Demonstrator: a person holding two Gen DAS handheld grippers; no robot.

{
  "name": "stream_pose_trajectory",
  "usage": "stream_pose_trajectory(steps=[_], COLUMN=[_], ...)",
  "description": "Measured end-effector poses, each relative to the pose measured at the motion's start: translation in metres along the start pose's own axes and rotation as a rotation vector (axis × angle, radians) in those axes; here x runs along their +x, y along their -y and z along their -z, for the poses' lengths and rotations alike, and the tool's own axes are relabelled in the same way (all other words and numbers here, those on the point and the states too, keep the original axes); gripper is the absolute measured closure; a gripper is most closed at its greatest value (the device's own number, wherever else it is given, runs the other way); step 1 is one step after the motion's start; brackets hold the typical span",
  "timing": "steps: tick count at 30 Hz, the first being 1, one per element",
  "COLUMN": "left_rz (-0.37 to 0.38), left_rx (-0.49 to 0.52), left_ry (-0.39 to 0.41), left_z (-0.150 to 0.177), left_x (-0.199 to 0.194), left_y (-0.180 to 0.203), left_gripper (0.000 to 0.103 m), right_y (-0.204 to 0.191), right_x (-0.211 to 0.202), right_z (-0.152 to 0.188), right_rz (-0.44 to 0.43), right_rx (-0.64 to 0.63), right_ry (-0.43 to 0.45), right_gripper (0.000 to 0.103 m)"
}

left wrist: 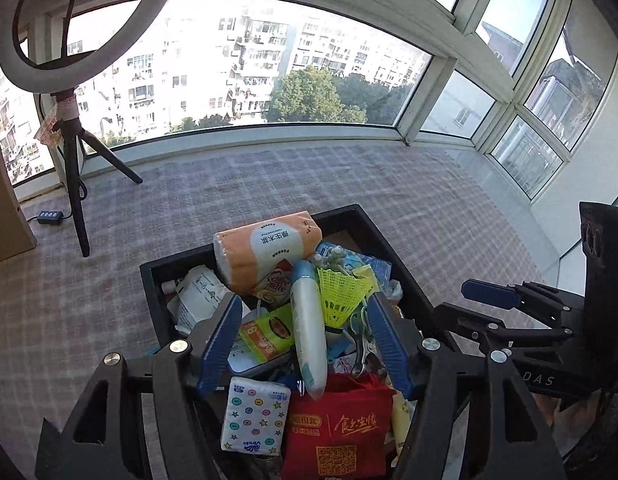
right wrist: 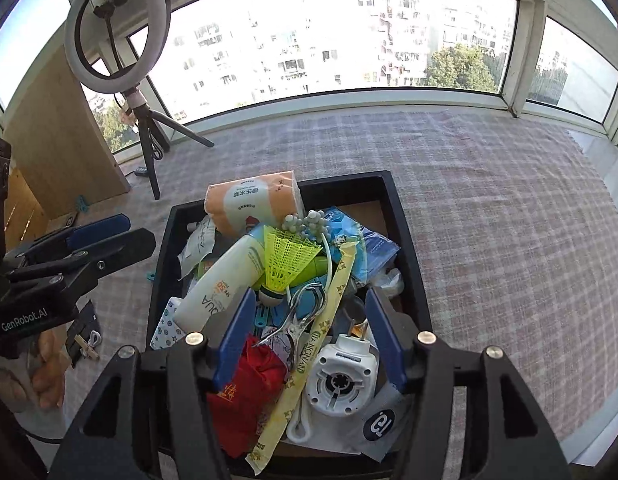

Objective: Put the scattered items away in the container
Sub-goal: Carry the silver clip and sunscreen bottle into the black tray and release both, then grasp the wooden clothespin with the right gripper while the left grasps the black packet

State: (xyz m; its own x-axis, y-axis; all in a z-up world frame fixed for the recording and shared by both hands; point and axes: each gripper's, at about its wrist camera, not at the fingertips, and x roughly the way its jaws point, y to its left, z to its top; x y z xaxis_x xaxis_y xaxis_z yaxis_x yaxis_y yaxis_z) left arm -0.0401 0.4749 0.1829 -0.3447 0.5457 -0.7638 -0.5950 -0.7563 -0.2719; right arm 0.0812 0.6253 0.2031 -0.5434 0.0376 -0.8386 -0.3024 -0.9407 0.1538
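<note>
- The left hand-held gripper (left wrist: 305, 336) hangs over the near end of the black container (left wrist: 149, 280), its blue pads spread wide; nothing is pinched between them, and the white sunscreen tube (left wrist: 307, 328) and a green snack packet (left wrist: 269, 334) only show in the gap below.
- The right hand-held gripper (right wrist: 309, 340) stands just as wide apart and empty, above a metal clip (right wrist: 301, 316), a long yellow starred sachet (right wrist: 309, 344) and a white plug-in device (right wrist: 341, 376).
- The container sits on the checked cloth (right wrist: 489, 220) covering the floor, heaped full: an orange tissue pack (right wrist: 251, 204) at the far end, a yellow shuttlecock (right wrist: 285, 260) in the middle, a red bag (right wrist: 245, 392) at the near left.
- My reading: a drop-off into the container looks finished, both sets of jaws clear of the pile.
- A few small things lie left of the container on the cloth, too blurred to name; the next move would call for reaching out to them, if they count as scattered items.
- The heap is loose and high, so additions may slide off.
</note>
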Motion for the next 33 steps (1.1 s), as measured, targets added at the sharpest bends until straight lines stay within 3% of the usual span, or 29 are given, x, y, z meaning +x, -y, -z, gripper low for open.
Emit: stream_pose_trajectory(steps=[8,17,25,33], left_rz=[-0.028,-0.102,-0.206,-0.315], left_rx=[-0.056,-0.109,-0.180,-0.256], left_ry=[0.009,0.015,0.006,-0.034], left_z=[0.013,0.045,0.092,0.152], left_x=[-0.016,-0.047,-0.091,-0.134], left_y=[-0.028,-0.074,-0.146,-0.234], left_gripper=[0.040,0.040,0.040,0.040], right_y=[-0.021,-0.075,-0.150,-0.238], right_x=[0.006,0.017,0.036,0.054], right_z=[0.001,0.005,0.021,0.067], right_rz=[-0.032,-0.093,-0.170,-0.225], right_rx=[-0.031,-0.137,-0.266,-0.430], right_ry=[-0.005,-0.032,-0.079,-0.150], right_gripper=[0.046,0.046,0.046,0.046])
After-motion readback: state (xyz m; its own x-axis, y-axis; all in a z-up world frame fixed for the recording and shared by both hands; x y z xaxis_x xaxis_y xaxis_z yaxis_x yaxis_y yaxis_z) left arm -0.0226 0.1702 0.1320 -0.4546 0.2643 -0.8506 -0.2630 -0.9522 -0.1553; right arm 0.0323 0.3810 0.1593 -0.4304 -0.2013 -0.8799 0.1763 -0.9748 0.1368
